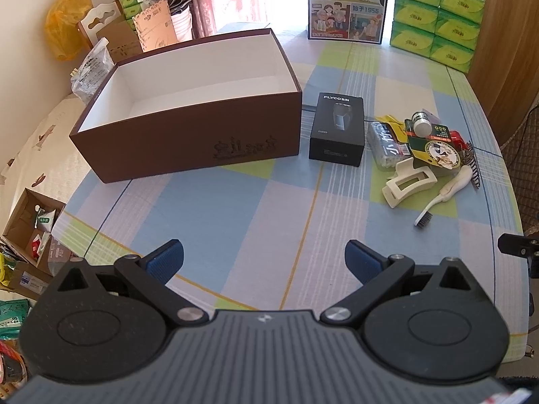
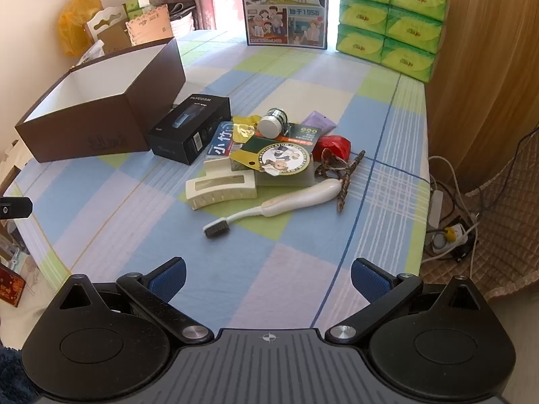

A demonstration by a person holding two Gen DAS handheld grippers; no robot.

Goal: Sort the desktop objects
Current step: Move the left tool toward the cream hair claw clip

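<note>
An open brown box point(image 1: 188, 141) with a white inside stands empty at the table's left; it also shows in the right wrist view point(image 2: 84, 128). A black FLYCO box point(image 1: 338, 128) point(image 2: 192, 131) lies beside it. To its right is a pile: a cream hair claw point(image 2: 220, 190) point(image 1: 409, 180), a white toothbrush point(image 2: 286, 202) point(image 1: 448, 190), a small white-capped jar point(image 2: 273, 123) point(image 1: 422, 124), a green round-label packet point(image 2: 279, 160), a red packet point(image 2: 333, 144) and a brown hair clip point(image 2: 347, 175). My left gripper point(image 1: 264, 262) and right gripper point(image 2: 267, 279) are open and empty above the near table.
A blue milk carton box point(image 2: 286, 6) and stacked green tissue packs point(image 2: 390, 20) stand at the table's far edge. Bags and cartons point(image 1: 111, 33) crowd the far left. A cardboard box point(image 1: 30, 225) sits on the floor left; cables and a power strip point(image 2: 448, 232) lie right.
</note>
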